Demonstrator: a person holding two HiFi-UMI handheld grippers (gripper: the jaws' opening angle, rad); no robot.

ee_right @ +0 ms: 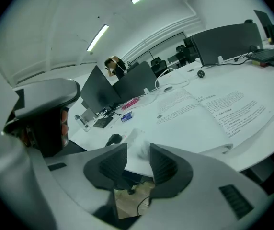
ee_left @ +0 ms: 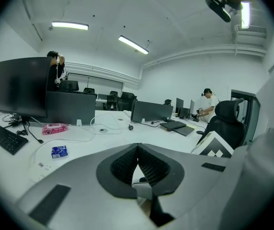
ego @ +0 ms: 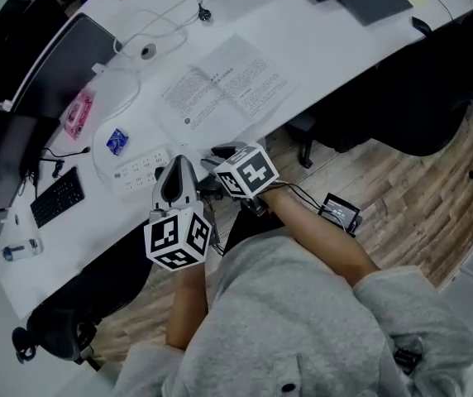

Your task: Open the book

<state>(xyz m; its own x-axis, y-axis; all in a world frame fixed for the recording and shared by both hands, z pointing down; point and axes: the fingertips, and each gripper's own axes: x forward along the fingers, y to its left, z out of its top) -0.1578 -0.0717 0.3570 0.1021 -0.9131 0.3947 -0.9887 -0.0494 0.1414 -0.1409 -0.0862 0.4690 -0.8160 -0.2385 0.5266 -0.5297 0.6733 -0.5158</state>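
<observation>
The book [ego: 228, 85] lies open and flat on the white table [ego: 336, 48], its two printed pages facing up; the right gripper view shows it too, as an open book [ee_right: 209, 111] just beyond the jaws. My right gripper [ego: 222, 157] hovers at the table's near edge, short of the book, and its jaws [ee_right: 138, 152] stand open with nothing between them. My left gripper [ego: 179, 170] sits beside it to the left, over the table edge. Its fingertips [ee_left: 138, 148] meet, and it holds nothing.
Left of the book lie a blue packet [ego: 117, 141], a pink pack [ego: 78, 112], a power strip [ego: 141, 170], a black keyboard [ego: 57, 197] and a white cable [ego: 158, 31]. A dark monitor [ego: 63, 56] stands at the far left. A black office chair [ego: 410, 114] is at the right.
</observation>
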